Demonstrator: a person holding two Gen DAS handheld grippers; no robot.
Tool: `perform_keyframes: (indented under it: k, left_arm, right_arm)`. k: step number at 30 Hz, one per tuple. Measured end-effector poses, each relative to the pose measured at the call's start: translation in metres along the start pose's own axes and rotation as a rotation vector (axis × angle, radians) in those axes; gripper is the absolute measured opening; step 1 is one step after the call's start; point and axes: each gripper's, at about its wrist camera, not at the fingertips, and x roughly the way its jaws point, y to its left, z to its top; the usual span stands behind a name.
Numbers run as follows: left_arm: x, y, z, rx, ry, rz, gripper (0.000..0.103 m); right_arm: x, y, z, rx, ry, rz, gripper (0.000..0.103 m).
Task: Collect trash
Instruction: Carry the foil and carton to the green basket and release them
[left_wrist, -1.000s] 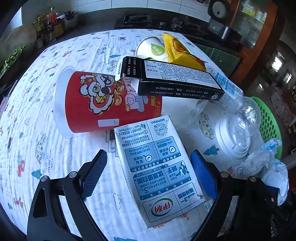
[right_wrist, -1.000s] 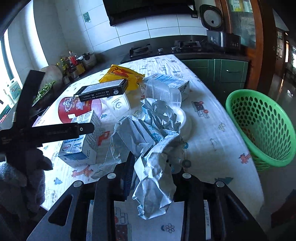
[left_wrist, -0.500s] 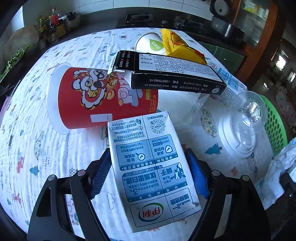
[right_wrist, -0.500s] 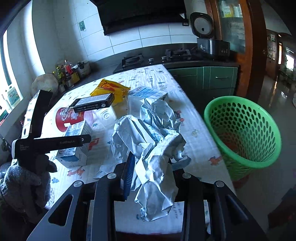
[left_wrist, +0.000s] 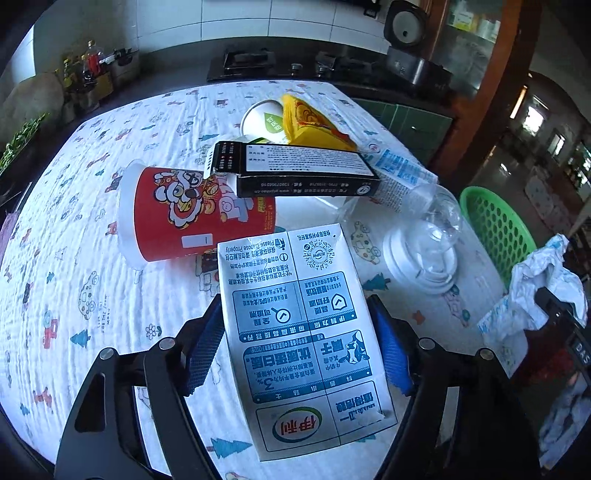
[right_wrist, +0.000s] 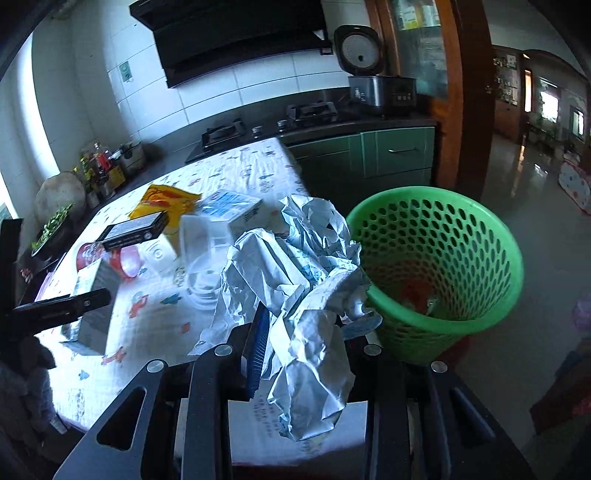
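A white and blue milk carton (left_wrist: 303, 325) sits between the blue pads of my left gripper (left_wrist: 295, 304), which press on both its sides and hold it a little above the table. My right gripper (right_wrist: 301, 332) is shut on a wad of crumpled white paper (right_wrist: 291, 266), just left of the green mesh basket (right_wrist: 406, 332), which stands on the floor beside the table. The left wrist view shows that paper (left_wrist: 543, 280) at the right edge, in front of the basket (left_wrist: 495, 229). Some litter lies in the basket's bottom.
On the patterned tablecloth (left_wrist: 110, 295) lie a red noodle cup (left_wrist: 195, 214) on its side, a black box (left_wrist: 295, 170), a yellow packet (left_wrist: 314, 125), a white paper cup (left_wrist: 266, 122) and a clear plastic cup (left_wrist: 436, 221). A counter with a hob runs behind.
My left gripper has shut on the milk carton and raised it slightly. My right gripper has carried the crumpled paper rightward, closer to the green basket.
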Motion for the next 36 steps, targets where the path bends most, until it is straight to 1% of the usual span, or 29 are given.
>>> perform_keyframes:
  k: [6, 9, 16, 20, 23, 24, 25, 26, 29, 33, 36]
  left_arm:
    - [-0.019, -0.020, 0.003, 0.051, -0.033, -0.057, 0.074]
    - [-0.026, -0.033, 0.007, 0.075, -0.048, -0.088, 0.074]
    - [-0.030, -0.061, 0.020, 0.118, -0.057, -0.152, 0.074]
    - [-0.030, -0.086, 0.030, 0.170, -0.066, -0.177, 0.074]
    - [-0.029, -0.104, 0.036, 0.198, -0.072, -0.193, 0.074]
    - [-0.028, -0.110, 0.039, 0.210, -0.073, -0.203, 0.074]
    - [-0.028, -0.115, 0.041, 0.216, -0.074, -0.208, 0.074]
    - [-0.027, -0.123, 0.045, 0.223, -0.074, -0.216, 0.074]
    - [-0.022, -0.141, 0.055, 0.242, -0.071, -0.235, 0.074]
    - [-0.013, -0.166, 0.066, 0.277, -0.065, -0.267, 0.074]
    - [-0.006, -0.183, 0.073, 0.297, -0.056, -0.294, 0.074]
  right_arm:
    - [0.004, -0.041, 0.012, 0.047, -0.001, -0.082, 0.030]
    - [0.009, -0.068, 0.018, 0.069, 0.010, -0.143, 0.030]
    - [0.028, -0.121, 0.029, 0.134, 0.035, -0.234, 0.031]
    - [0.039, -0.145, 0.038, 0.190, 0.042, -0.235, 0.031]
    - [0.051, -0.154, 0.045, 0.193, 0.050, -0.255, 0.032]
    - [0.054, -0.155, 0.047, 0.192, 0.054, -0.257, 0.033]
    - [0.056, -0.155, 0.047, 0.191, 0.058, -0.257, 0.039]
    - [0.059, -0.157, 0.048, 0.190, 0.061, -0.264, 0.042]
    - [0.065, -0.159, 0.048, 0.188, 0.066, -0.272, 0.045]
    - [0.068, -0.165, 0.048, 0.188, 0.063, -0.278, 0.055]
    - [0.068, -0.169, 0.049, 0.181, 0.059, -0.283, 0.055]
